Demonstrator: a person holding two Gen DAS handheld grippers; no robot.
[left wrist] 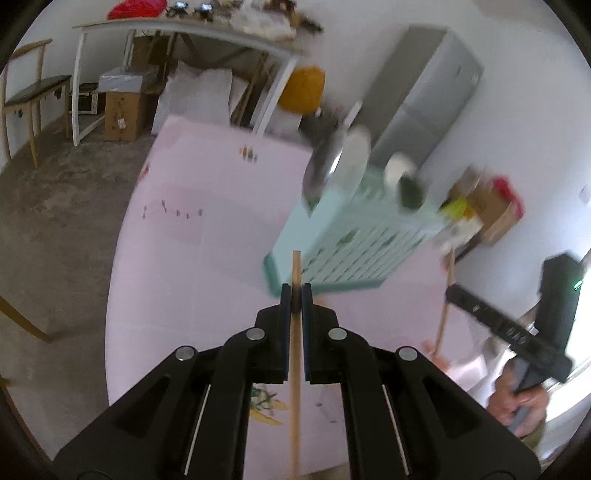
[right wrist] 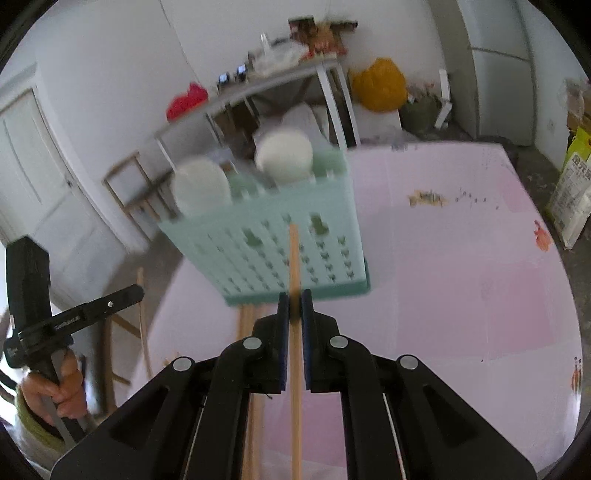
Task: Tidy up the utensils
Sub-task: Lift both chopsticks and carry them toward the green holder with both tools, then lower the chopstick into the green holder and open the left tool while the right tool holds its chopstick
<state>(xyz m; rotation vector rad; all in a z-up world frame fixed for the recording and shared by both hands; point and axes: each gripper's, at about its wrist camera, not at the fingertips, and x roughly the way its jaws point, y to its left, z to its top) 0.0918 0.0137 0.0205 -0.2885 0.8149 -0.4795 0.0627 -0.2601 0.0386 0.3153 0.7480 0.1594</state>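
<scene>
A mint-green perforated utensil basket [left wrist: 354, 243] stands on the pink table [left wrist: 207, 236]; it also shows in the right wrist view [right wrist: 280, 243]. White spoon heads [right wrist: 284, 157] and a metal ladle [left wrist: 325, 166] stick out of its top. My left gripper [left wrist: 296, 299] is shut on a wooden chopstick [left wrist: 295, 269] that points at the basket's side. My right gripper [right wrist: 295, 306] is shut on another wooden chopstick [right wrist: 294, 258], also pointing at the basket. More wooden sticks [right wrist: 245, 321] lie on the table by the basket's base.
A wooden stick [left wrist: 445, 295] shows by the other gripper [left wrist: 506, 325]. Behind the table stand a white side table [left wrist: 192, 33] with clutter, a yellow bag [right wrist: 380, 85], a grey fridge [left wrist: 424, 96] and a wooden chair [left wrist: 33, 92]. A rice sack [right wrist: 570, 192] stands at right.
</scene>
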